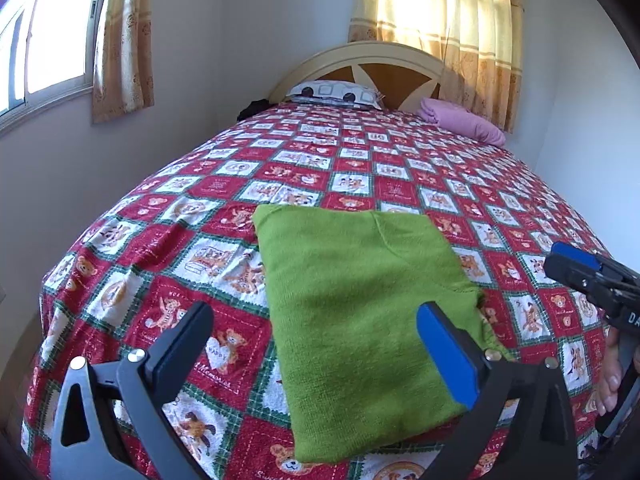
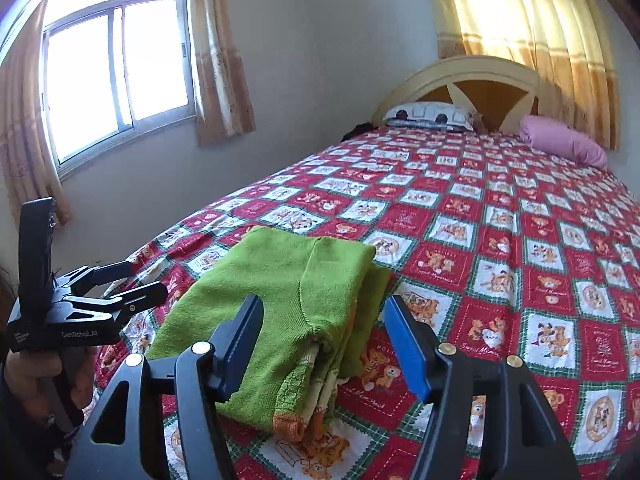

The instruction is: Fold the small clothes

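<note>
A green knitted garment lies folded into a flat rectangle on the red patchwork bedspread. My left gripper is open and empty above its near end. In the right wrist view the garment shows orange and cream trim at its near edge. My right gripper is open and empty over that near edge. The right gripper also shows at the right of the left wrist view, and the left gripper at the left of the right wrist view.
A patterned pillow and a pink folded cloth lie by the headboard. A wall with a window runs along the bed's left side. Curtains hang behind the headboard.
</note>
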A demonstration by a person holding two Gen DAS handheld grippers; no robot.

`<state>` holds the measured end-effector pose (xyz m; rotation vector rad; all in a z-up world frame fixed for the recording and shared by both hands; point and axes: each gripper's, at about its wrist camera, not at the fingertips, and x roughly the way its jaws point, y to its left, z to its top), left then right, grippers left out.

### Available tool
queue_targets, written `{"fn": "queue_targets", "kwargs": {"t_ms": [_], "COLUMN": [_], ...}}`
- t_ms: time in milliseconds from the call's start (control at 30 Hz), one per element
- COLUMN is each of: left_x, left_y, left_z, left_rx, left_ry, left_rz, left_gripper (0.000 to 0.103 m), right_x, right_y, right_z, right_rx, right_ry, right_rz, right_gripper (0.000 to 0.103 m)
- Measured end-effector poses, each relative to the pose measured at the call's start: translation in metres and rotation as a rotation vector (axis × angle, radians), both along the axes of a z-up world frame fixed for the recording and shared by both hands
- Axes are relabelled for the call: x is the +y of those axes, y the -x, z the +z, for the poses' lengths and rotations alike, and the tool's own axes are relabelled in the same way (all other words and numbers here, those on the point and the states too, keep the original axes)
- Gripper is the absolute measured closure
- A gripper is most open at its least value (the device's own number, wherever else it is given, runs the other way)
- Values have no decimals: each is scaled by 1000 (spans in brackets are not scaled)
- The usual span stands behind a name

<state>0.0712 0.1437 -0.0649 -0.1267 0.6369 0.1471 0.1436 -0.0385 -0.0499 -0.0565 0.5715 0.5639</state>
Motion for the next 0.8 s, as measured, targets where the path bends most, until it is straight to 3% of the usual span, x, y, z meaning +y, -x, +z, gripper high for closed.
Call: {"fn": "queue_targets", "kwargs": {"t_ms": [800], "left_x": [-16], "left_y": [8], "left_z": [7], "left_rx": [-28], "left_ry": [-12], "left_rz": [-3], "left_gripper": [0], "right_x": [3], "right_y": [19], "right_z": [-3], "right_rx": [-13], "right_ry": [-15], "right_rz": [23], "right_gripper": [38]}}
